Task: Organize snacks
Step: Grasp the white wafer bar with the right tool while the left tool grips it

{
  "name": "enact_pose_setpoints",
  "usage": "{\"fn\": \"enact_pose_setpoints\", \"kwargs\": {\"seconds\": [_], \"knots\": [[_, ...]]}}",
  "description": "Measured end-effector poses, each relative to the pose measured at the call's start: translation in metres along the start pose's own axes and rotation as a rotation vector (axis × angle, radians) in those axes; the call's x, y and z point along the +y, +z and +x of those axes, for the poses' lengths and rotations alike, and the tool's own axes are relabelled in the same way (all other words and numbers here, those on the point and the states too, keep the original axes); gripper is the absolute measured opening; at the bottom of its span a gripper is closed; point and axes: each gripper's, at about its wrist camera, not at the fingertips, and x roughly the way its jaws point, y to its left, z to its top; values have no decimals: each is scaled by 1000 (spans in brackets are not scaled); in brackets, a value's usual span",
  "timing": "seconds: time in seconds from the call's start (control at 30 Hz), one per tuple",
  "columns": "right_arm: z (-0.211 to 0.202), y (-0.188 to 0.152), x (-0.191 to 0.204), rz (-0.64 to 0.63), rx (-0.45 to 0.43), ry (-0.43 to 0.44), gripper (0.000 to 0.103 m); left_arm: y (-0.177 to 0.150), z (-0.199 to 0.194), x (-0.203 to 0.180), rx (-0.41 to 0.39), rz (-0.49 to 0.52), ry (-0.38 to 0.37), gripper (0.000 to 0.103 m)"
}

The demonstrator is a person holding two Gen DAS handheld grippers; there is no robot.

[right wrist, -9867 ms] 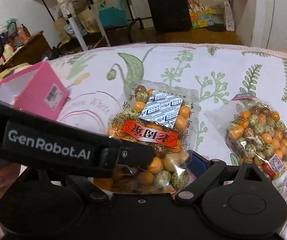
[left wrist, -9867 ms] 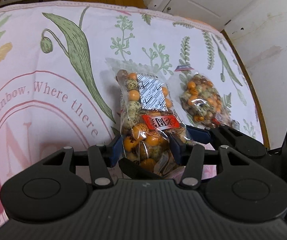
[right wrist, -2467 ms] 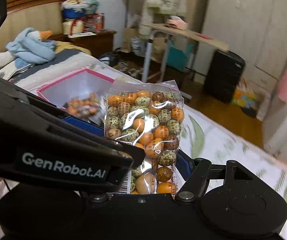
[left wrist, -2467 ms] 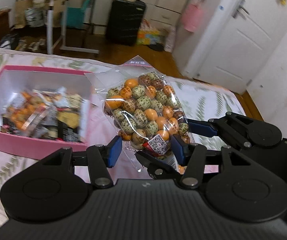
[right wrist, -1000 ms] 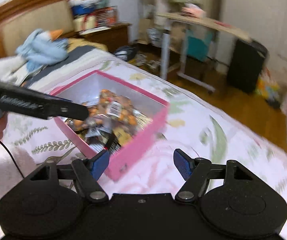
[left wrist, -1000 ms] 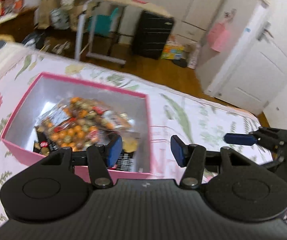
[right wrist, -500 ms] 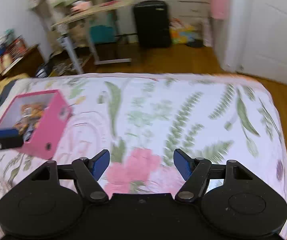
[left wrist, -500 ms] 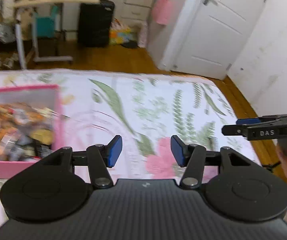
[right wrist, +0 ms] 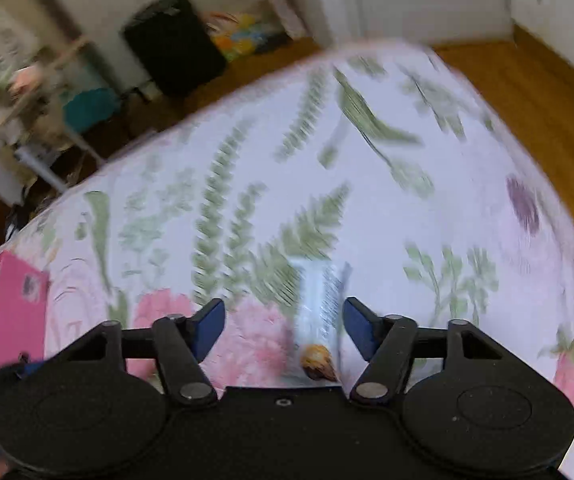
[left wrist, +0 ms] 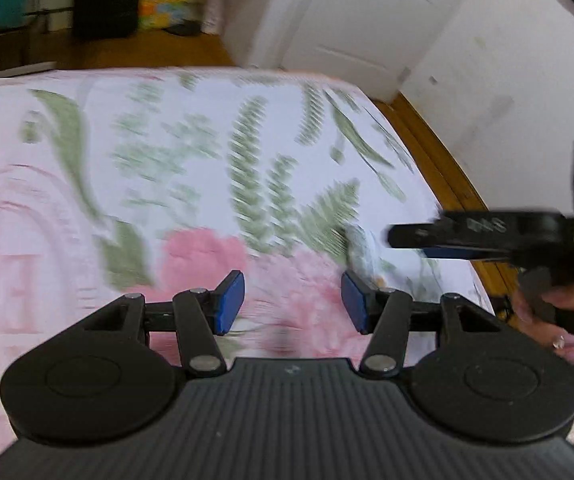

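A small pale blue snack packet point(right wrist: 321, 304) with a brown picture at its near end lies on the floral bedspread point(right wrist: 367, 208). It sits between the fingers of my right gripper point(right wrist: 283, 328), nearer the right blue pad. The jaws are closing and the pads do not touch the packet. In the left wrist view the packet point(left wrist: 359, 246) is a pale blur ahead of my left gripper point(left wrist: 291, 302), which is open and holds nothing. My right gripper point(left wrist: 411, 240) reaches in from the right, held by a hand point(left wrist: 547, 312). The pink box point(right wrist: 3, 312) holding snack bags shows at the far left.
The bed's wooden edge point(left wrist: 447, 176) and a white wall run along the right. Beyond the bed's far end are wooden floor, a black suitcase point(right wrist: 175, 44), a desk and a white door point(left wrist: 347, 12). Both views are motion-blurred.
Both grippers have swung away from the pink box to the right end of the bed and dropped lower. The pale packet has come between the right fingers, which now stand closer together.
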Motion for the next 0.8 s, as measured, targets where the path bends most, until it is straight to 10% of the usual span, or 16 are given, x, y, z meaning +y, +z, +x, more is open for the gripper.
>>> {"fn": "enact_pose_setpoints", "kwargs": {"seconds": [0.47,0.6,0.8], "knots": [[44,3,-27,103,97,-24,56,-20,112,-67,73,114,-78,52],[50,4,-31,135,122,67,33,-25,123,-69,74,132,-59,35],[46,-3,-25,127,148,106,31,-25,117,-61,111,85,-74,31]]}}
